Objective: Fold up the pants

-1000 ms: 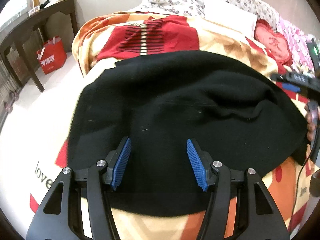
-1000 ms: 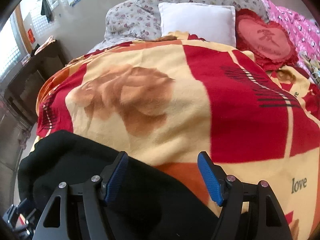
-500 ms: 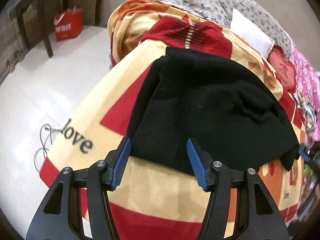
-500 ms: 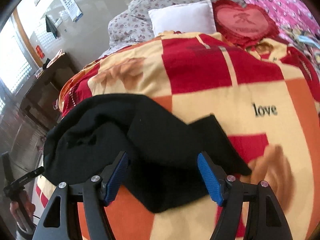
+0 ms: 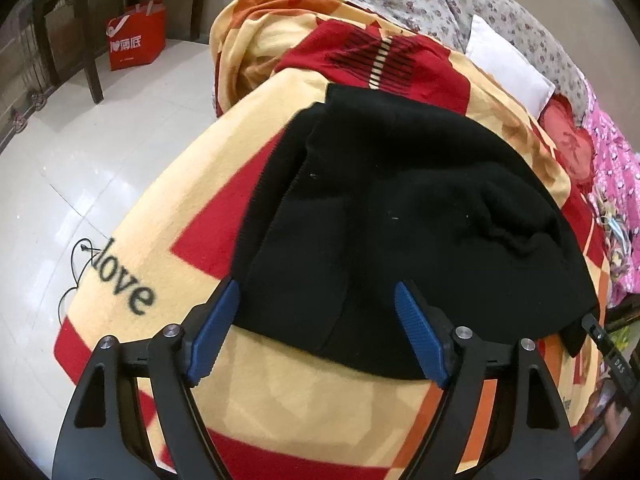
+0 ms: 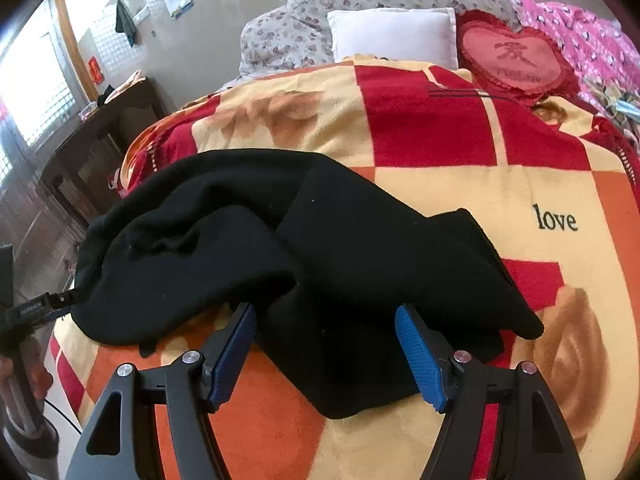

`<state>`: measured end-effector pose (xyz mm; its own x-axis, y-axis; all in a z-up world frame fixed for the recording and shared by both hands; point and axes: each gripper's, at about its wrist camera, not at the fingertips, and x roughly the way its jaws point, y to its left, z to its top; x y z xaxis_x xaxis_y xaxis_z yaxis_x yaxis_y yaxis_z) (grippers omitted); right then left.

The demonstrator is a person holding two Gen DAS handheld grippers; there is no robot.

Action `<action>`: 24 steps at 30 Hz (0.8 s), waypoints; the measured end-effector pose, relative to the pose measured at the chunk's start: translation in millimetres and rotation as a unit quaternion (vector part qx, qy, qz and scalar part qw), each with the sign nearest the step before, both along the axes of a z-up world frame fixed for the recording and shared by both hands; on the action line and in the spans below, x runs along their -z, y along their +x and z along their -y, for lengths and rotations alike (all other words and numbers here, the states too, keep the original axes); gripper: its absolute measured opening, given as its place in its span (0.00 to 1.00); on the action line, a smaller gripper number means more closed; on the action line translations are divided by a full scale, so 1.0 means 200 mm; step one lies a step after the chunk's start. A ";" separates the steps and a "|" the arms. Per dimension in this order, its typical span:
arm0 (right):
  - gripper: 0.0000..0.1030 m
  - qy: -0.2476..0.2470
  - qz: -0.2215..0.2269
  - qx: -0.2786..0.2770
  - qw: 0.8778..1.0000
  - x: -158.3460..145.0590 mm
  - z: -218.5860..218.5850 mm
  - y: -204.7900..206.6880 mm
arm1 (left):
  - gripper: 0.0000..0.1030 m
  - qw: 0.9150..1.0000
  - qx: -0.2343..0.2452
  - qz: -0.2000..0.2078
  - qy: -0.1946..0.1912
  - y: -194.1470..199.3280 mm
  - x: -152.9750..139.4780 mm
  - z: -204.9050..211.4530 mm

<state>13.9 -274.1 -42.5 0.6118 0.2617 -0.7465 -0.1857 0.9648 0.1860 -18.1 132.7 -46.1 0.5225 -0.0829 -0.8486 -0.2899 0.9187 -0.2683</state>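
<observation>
Black pants (image 5: 400, 216) lie bunched and partly folded on a red, orange and cream blanket (image 5: 168, 240) on a bed. My left gripper (image 5: 316, 312) hovers over their near edge; its jaws are opening, and the blue pads do not press the cloth. In the right wrist view the pants (image 6: 320, 248) spread from left to lower right, one end reaching toward the blanket (image 6: 560, 300). My right gripper (image 6: 324, 340) stands open just above the cloth's near fold, holding nothing.
A white pillow (image 6: 394, 34), a red heart cushion (image 6: 516, 56) and pink bedding (image 6: 592, 40) lie at the bed's head. A red bag (image 5: 136, 36) stands on the tiled floor by a dark wooden table (image 5: 88, 40). A cable (image 5: 76, 264) lies on the floor.
Both grippers pulled back from the pants, so more of the bed shows. The left jaws have spread wider. The right view swung from bare blanket to the pants.
</observation>
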 end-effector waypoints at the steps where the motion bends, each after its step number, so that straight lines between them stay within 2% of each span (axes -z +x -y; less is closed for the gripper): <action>1: 0.68 0.000 0.003 -0.002 1.000 0.00 0.00 0.00 | 0.78 1.000 -0.007 -0.001 -0.007 -0.01 0.00 -0.03; 4: 0.68 -0.015 0.010 -0.010 1.000 -0.01 -0.03 0.00 | 0.78 0.999 -0.017 -0.011 -0.039 -0.05 0.03 -0.07; 11: 0.67 -0.014 0.025 -0.025 0.999 0.03 -0.08 0.03 | 0.78 1.000 -0.009 -0.001 -0.008 0.00 0.03 0.03; 13: 0.51 -0.002 0.033 -0.034 0.999 0.04 -0.10 0.03 | 0.75 1.000 -0.002 0.005 -0.004 0.03 0.03 0.05; 14: 0.32 -0.006 0.033 -0.043 0.999 0.05 -0.12 0.04 | 0.52 1.000 0.003 0.010 -0.011 0.05 0.03 0.06; 15: 0.23 -0.011 0.034 -0.047 0.998 0.06 -0.13 0.04 | 0.36 1.000 0.010 0.009 -0.017 0.06 0.03 0.06; 16: 0.20 -0.016 0.036 -0.049 0.998 0.07 -0.15 0.04 | 0.24 0.999 0.020 0.005 -0.027 0.07 0.03 0.07; 18: 0.09 -0.006 0.040 -0.053 0.998 0.05 -0.16 0.02 | 0.19 0.999 0.033 0.008 -0.039 0.10 0.00 0.06; 21: 0.06 0.043 0.050 -0.081 0.994 -0.04 -0.17 -0.04 | 0.18 0.997 0.060 0.025 -0.041 0.09 -0.09 0.04; 24: 0.06 0.032 0.046 -0.115 0.992 -0.09 -0.24 -0.13 | 0.18 0.996 0.070 0.046 -0.036 0.05 -0.20 -0.02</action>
